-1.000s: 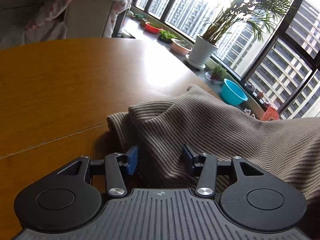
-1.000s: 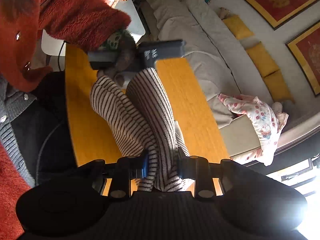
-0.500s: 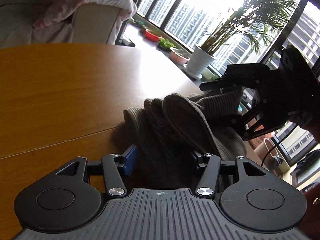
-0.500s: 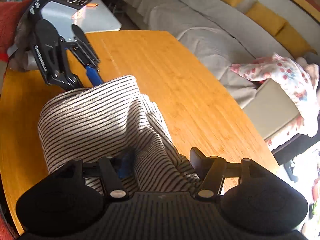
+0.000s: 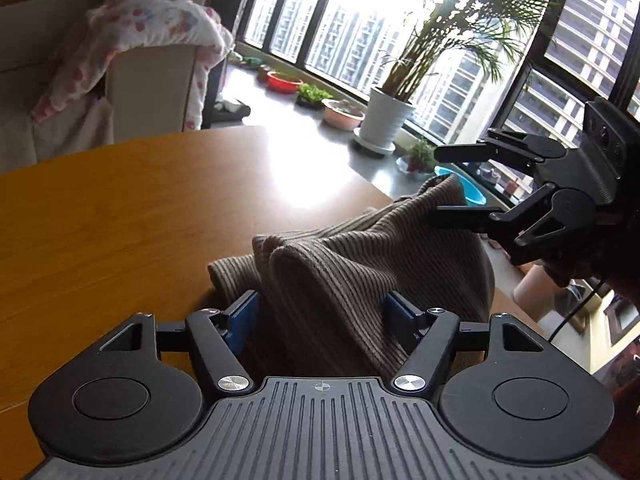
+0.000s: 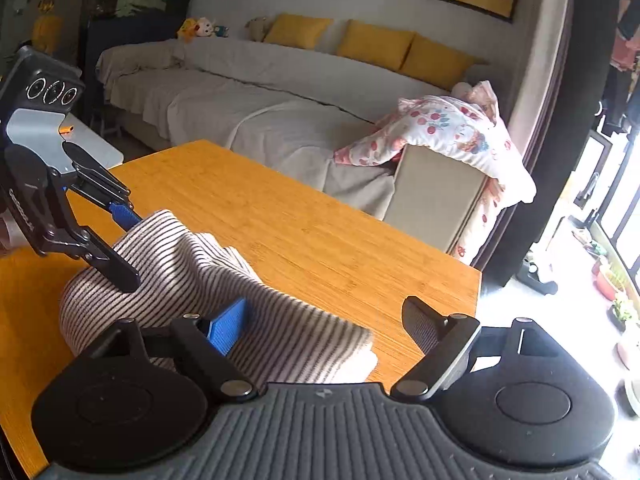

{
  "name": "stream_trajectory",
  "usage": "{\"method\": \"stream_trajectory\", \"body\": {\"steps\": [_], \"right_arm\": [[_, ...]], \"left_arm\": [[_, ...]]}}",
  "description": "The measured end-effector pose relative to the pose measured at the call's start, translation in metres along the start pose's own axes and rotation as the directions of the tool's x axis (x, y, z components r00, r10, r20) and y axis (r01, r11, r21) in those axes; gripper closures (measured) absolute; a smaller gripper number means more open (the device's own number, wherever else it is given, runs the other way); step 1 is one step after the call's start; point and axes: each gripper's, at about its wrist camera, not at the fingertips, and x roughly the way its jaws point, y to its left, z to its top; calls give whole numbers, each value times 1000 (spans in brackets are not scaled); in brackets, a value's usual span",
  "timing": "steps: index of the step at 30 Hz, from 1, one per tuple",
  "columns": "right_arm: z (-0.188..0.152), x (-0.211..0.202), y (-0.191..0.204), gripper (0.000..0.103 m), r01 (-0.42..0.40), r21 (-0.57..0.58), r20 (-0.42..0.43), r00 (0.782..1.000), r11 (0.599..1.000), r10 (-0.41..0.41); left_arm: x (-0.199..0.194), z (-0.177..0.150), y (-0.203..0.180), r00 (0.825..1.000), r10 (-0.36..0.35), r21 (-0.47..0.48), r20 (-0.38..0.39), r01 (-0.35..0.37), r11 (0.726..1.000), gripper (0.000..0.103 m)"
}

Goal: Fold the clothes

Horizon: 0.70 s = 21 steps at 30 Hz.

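Observation:
A brown-and-cream striped knit garment (image 5: pixel 360 264) lies bunched on the wooden table (image 5: pixel 120 220); it also shows in the right wrist view (image 6: pixel 192 276). My left gripper (image 5: pixel 320 312) is open, with folds of the garment lying between its spread fingers. It shows from the side in the right wrist view (image 6: pixel 124 248), over the garment's far end. My right gripper (image 6: pixel 324 320) is open and wide, just above the garment's near edge. In the left wrist view it (image 5: pixel 436 184) hovers open over the raised far fold, touching nothing that I can see.
A sofa (image 6: pixel 280 96) with yellow cushions and a flowered blanket (image 6: pixel 440 128) stands past the table's far edge. A potted palm (image 5: pixel 384 120), small pots and a blue basin (image 5: pixel 472 196) line the window sill. The table's corner (image 6: pixel 476 276) is near my right gripper.
My right gripper let go of the garment, opened wide and drew back. My left gripper opened wider. The garment dropped from hanging to a bunched heap on the table.

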Motion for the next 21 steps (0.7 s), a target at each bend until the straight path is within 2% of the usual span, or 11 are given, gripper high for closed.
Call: {"method": "stream_trajectory", "body": {"steps": [4, 7, 10, 15, 17, 18, 20, 21], "right_arm": [[-9, 15, -4, 13, 100, -10, -12, 995, 995, -100], [-20, 52, 0, 11, 176, -39, -77, 981, 984, -179], [-28, 71, -12, 7, 179, 69, -95, 980, 981, -172], [-29, 65, -17, 5, 200, 180, -104, 978, 963, -184], [-29, 46, -19, 5, 180, 261, -103, 982, 948, -158], [-33, 31, -23, 3, 140, 338, -96, 989, 931, -113], [-41, 1, -31, 0, 48, 492, -69, 997, 869, -16], [-49, -8, -33, 0, -16, 569, -56, 997, 822, 58]], "left_arm": [[15, 12, 4, 997, 73, 30, 3, -73, 997, 28], [31, 13, 8, 994, 104, 54, -29, -103, 993, 21], [35, 14, 21, 994, 97, -6, -44, -97, 995, 17], [29, 12, 22, 995, 91, -8, -31, -92, 996, 13], [19, 14, 19, 997, 76, 7, -16, -76, 997, 14], [13, 16, 18, 998, 65, 16, -4, -65, 998, 14], [0, 22, 14, 999, 25, 49, 42, -27, 998, 13], [-5, 26, 13, 998, -4, 60, 61, 1, 998, 12]]}}
